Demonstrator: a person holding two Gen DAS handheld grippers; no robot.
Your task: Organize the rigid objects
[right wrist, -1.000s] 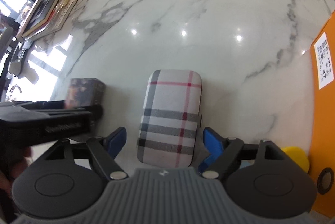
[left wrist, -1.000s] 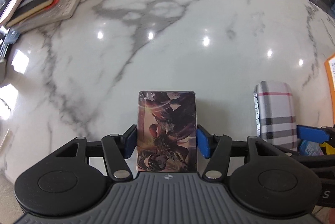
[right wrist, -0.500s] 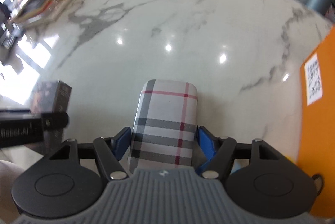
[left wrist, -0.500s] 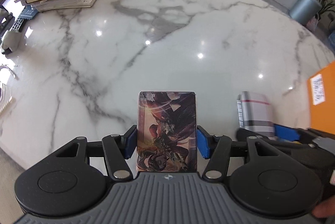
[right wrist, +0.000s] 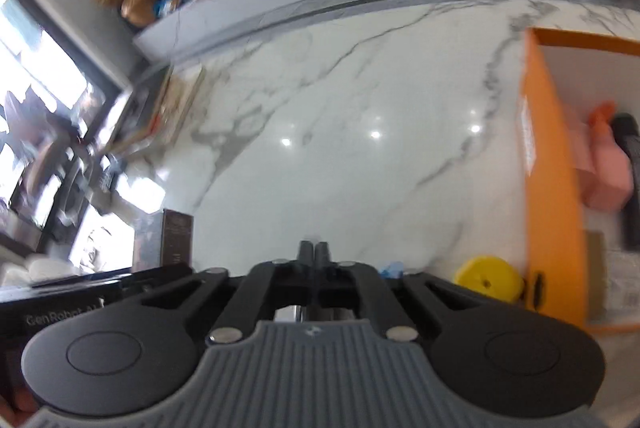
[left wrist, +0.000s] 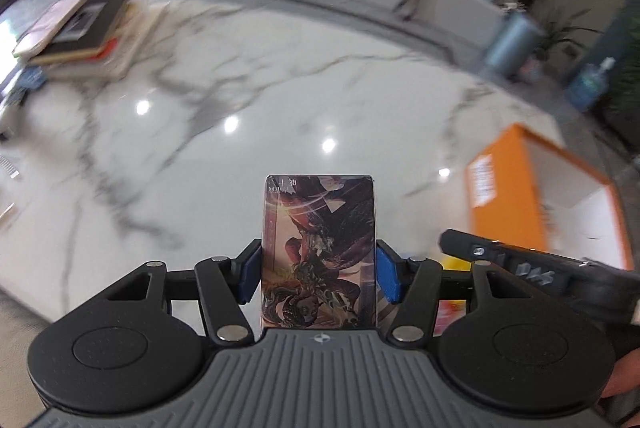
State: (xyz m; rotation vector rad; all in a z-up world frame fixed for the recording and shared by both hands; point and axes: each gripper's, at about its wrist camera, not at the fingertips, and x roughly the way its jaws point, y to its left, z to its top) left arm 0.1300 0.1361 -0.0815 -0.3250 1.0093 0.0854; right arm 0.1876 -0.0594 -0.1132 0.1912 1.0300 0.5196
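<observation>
White marble tabletop (left wrist: 240, 100) with grey veining, ceiling lights reflected in it; both views motion-blurred. Stack of books (left wrist: 76, 32) at the far left corner. Left tool (left wrist: 319, 274) clamped on an illustrated card box (left wrist: 319, 252), blue pads pressed against its two long sides, box pointing forward above the tabletop. Right tool (right wrist: 315, 254) fully closed, fingertips together, nothing between them; its black body also shows at the right edge of the left view. Open orange box (right wrist: 554, 188) stands on the tabletop to the right, white inside, holding a pink item (right wrist: 604, 168) and a dark one beside it, too blurred to name. Yellow round object (right wrist: 490, 278) lies on the tabletop just beside the orange box's near corner. Card box visible edge-on at lower left of the right view.
</observation>
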